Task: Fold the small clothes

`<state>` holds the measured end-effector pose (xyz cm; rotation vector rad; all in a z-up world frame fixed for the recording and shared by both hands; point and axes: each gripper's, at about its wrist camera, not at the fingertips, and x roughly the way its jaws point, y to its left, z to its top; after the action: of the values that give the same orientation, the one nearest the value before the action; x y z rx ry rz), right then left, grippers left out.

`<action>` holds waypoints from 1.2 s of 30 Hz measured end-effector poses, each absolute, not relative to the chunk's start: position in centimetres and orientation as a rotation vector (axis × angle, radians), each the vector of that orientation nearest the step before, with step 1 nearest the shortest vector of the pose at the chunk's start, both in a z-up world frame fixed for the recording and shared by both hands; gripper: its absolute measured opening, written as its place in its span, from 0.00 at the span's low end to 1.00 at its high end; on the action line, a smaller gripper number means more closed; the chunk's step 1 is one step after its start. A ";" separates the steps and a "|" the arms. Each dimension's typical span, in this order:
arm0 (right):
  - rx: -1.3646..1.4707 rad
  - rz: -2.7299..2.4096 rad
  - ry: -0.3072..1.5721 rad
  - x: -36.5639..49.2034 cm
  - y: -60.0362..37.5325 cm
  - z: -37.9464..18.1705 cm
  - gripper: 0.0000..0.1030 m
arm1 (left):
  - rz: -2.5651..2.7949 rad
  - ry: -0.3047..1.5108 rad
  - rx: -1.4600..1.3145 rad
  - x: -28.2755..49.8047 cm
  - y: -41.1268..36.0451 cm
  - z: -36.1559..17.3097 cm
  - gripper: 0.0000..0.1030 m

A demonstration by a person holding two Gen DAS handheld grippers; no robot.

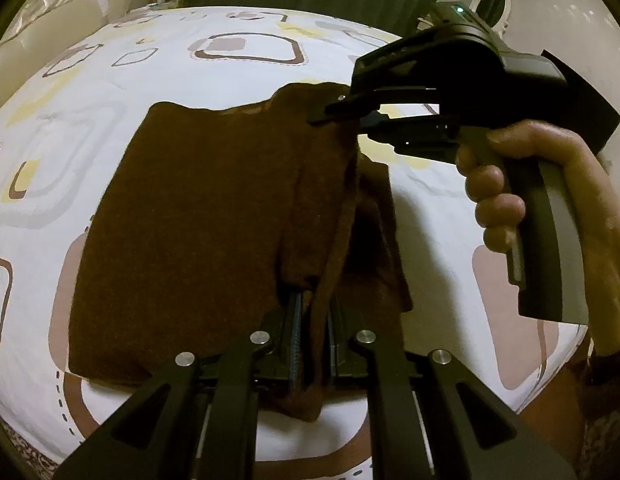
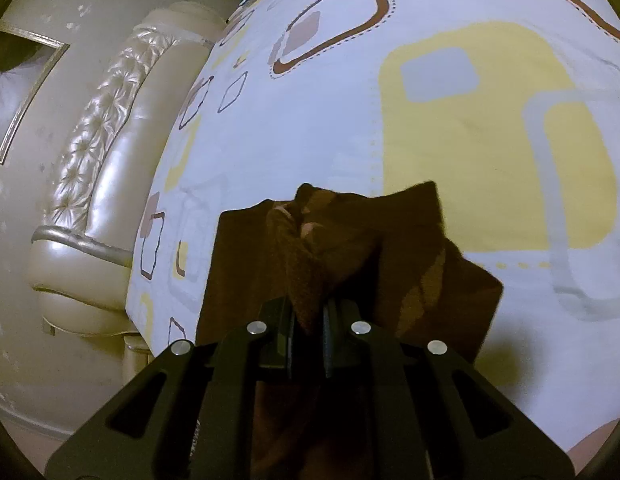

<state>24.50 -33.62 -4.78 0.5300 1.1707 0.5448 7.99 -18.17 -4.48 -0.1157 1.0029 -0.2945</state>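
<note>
Cloth (image 1: 198,220), one brown piece on patterned bedsheet (image 1: 110,80), two claws, left claw (image 1: 312,344) and right claw (image 2: 308,340) each clenched on its edge

Dim yellowish indoor light, heavy fisheye warping, dark corners.

One brown garment (image 1: 198,220), two grippers (image 1: 312,320) (image 2: 308,320).

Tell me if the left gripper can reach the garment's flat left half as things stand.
Probably not yet: the left gripper is shut on the brown garment, pinching a raised fold. Nothing blocks the flat half, but it must let go first.
</note>
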 end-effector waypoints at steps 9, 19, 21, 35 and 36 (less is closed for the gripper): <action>0.558 0.527 1.171 24.3 -35.5 -5.9 0.09 | -0.305 1.008 -0.083 7.8 -19.7 -5.1 0.10; 0.597 0.512 1.176 24.5 -36.5 -7.5 0.09 | -0.302 1.006 -0.069 7.5 -20.4 -5.8 0.10; 0.608 0.509 1.178 24.5 -36.7 -7.8 0.09 | -0.302 1.004 -0.065 7.5 -20.4 -5.8 0.10; 0.660 0.494 1.183 24.4 -37.8 -9.1 0.10 | -0.291 0.997 -0.031 7.2 -21.3 -6.3 0.10; 0.665 0.493 1.182 24.4 -37.8 -9.1 0.10 | -0.289 0.995 -0.027 7.2 -21.3 -6.3 0.10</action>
<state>24.35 -37.83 -9.14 0.6647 1.1823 0.4930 7.17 -21.34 -6.26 -0.0266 0.9945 -0.2894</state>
